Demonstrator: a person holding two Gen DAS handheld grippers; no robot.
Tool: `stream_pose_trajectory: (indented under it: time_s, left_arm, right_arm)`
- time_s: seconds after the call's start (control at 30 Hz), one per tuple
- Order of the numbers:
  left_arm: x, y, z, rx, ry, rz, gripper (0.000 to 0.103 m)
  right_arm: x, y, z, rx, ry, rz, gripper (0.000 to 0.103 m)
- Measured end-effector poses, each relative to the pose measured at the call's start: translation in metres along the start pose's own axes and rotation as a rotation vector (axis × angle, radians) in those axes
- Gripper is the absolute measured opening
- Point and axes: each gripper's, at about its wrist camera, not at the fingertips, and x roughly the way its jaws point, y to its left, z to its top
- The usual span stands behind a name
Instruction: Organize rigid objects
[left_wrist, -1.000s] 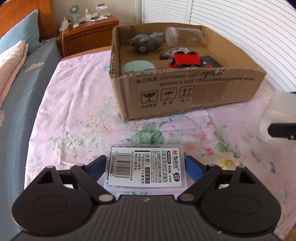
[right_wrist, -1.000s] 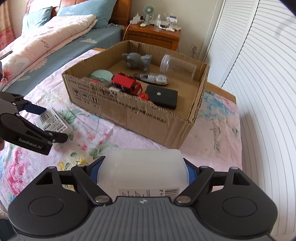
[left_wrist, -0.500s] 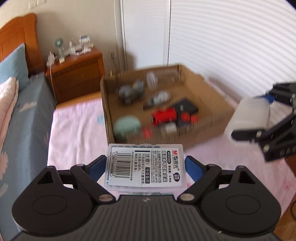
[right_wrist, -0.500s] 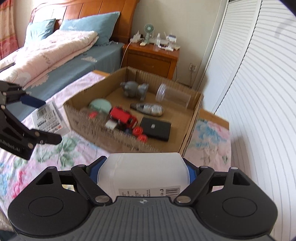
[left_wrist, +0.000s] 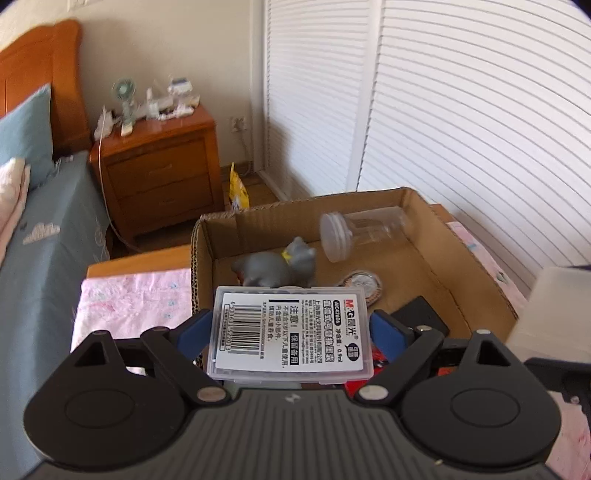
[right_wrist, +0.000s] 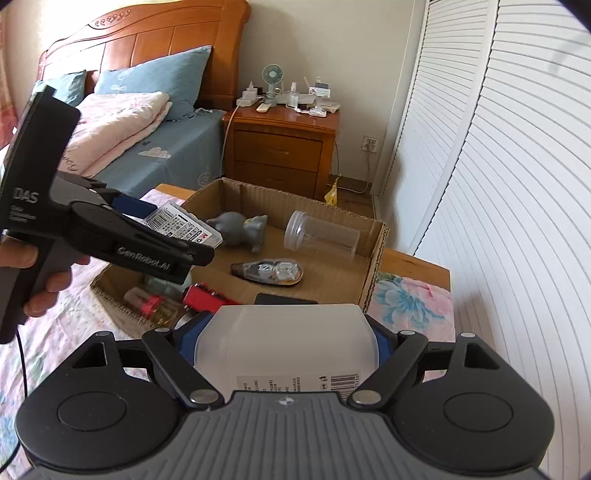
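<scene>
The left gripper (left_wrist: 291, 326) pinches a clear flat case (left_wrist: 290, 330) with a barcode label between its blue-padded fingers (left_wrist: 194, 328), one on each short side. In the right wrist view this same gripper (right_wrist: 173, 236) hangs over the near-left part of the cardboard box (right_wrist: 373, 273), the case (right_wrist: 183, 225) tilted and held above the box floor, touching nothing inside.

The right gripper (right_wrist: 286, 341) has its fingers (right_wrist: 188, 338) clamped on a white translucent tub (right_wrist: 286, 347) with a printed label on its near side. The tub sits at the 6 o'clock edge of the box, just above the front wall; in the left wrist view it shows as a pale block (left_wrist: 550, 310) at 3 o'clock.

Inside the box, a grey cat figure (right_wrist: 240, 230) lies toward 11 o'clock, and a clear jar (right_wrist: 321, 236) lies on its side at 1 o'clock, near the back wall. A correction tape roller (right_wrist: 269, 271) lies at the centre, well apart from the jar. A red toy car (right_wrist: 207, 295) is at 7 o'clock, beside a small bottle (right_wrist: 153, 304) with a red band. A flat black object (right_wrist: 286, 299) lies just behind the tub; it is mostly hidden, so what it is cannot be told.

The box rests on a pink floral bedcover (right_wrist: 62, 339). Past it, at 12 o'clock, stands a wooden nightstand (right_wrist: 280, 147) carrying a small fan (right_wrist: 272, 79).
</scene>
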Motion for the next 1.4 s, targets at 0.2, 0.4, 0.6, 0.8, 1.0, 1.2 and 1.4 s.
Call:
stream_pose_trajectory:
  time_s: [0.2,0.4,0.6,0.8,1.0,1.2,1.4]
  left_arm:
    - [-0.017,0.009,-0.017,0.009,-0.045,0.012,0.095]
    - [-0.036,0.01,-0.022,0.053,-0.095,0.063,0.098]
    - [-0.06,0.007,-0.042,0.042,-0.117,0.054,0.1]
    - [-0.083,0.002,-0.061,0.032,-0.144,0.06,0.1]
    - [-0.098,-0.003,-0.072,-0.04,-0.091,0.108,0.1]
    - [-0.113,-0.013,-0.088,-0.094,-0.038,0.123,0.1]
    - [-0.123,-0.02,-0.095,-0.116,-0.012,0.143,0.1]
  right_arm:
    - [0.025,-0.006,0.014,0.01,0.02,-0.018,0.087]
    - [0.061,-0.009,0.036,0.048,0.046,-0.033,0.087]
    - [0.092,-0.013,0.054,0.125,0.039,-0.033,0.095]
    - [0.074,-0.009,0.046,0.173,0.041,-0.042,0.103]
    - [0.022,0.02,0.01,0.179,0.049,-0.142,0.103]
    - [-0.02,0.046,-0.032,0.223,0.043,-0.192,0.103]
    - [-0.039,0.051,-0.054,0.269,0.05,-0.208,0.103]
